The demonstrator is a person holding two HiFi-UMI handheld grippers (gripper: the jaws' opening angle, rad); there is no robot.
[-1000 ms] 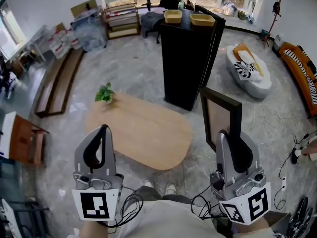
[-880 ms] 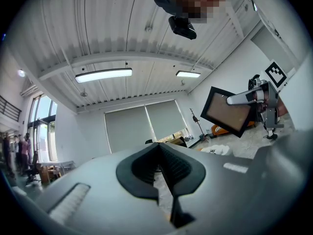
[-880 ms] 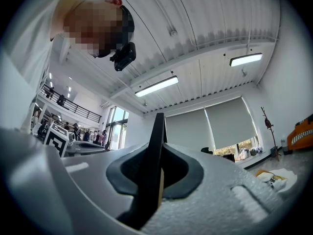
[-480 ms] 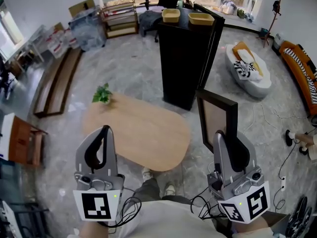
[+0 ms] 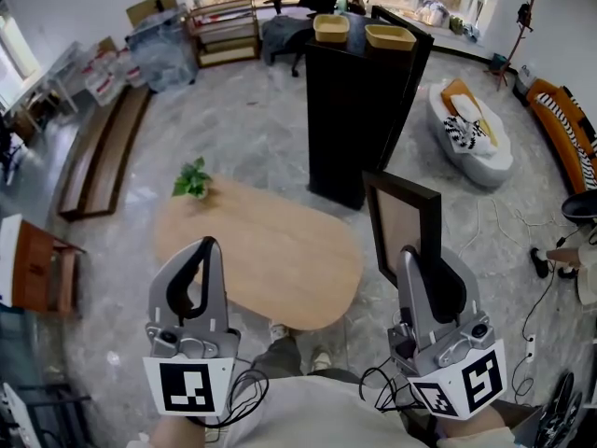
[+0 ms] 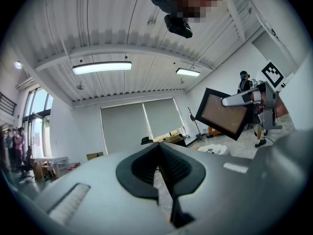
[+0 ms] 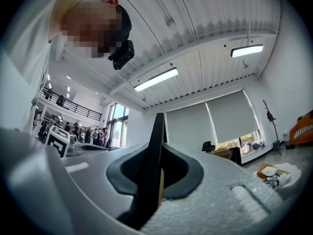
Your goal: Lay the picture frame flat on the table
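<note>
Matt wooden table point(image 5: 270, 250), glossy stone floor point(image 5: 252, 138)

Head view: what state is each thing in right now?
picture frame: upright, held off the table.
right hand-held gripper: shut on the picture frame.
left hand-held gripper: shut, empty.
potted plant: upright on the table.

Right gripper point(image 5: 431, 273) covers the picture frame's point(image 5: 403, 231) bottom edge, and the left gripper point(image 5: 196, 271) hides a bit of the table's point(image 5: 270, 250) near edge.
</note>
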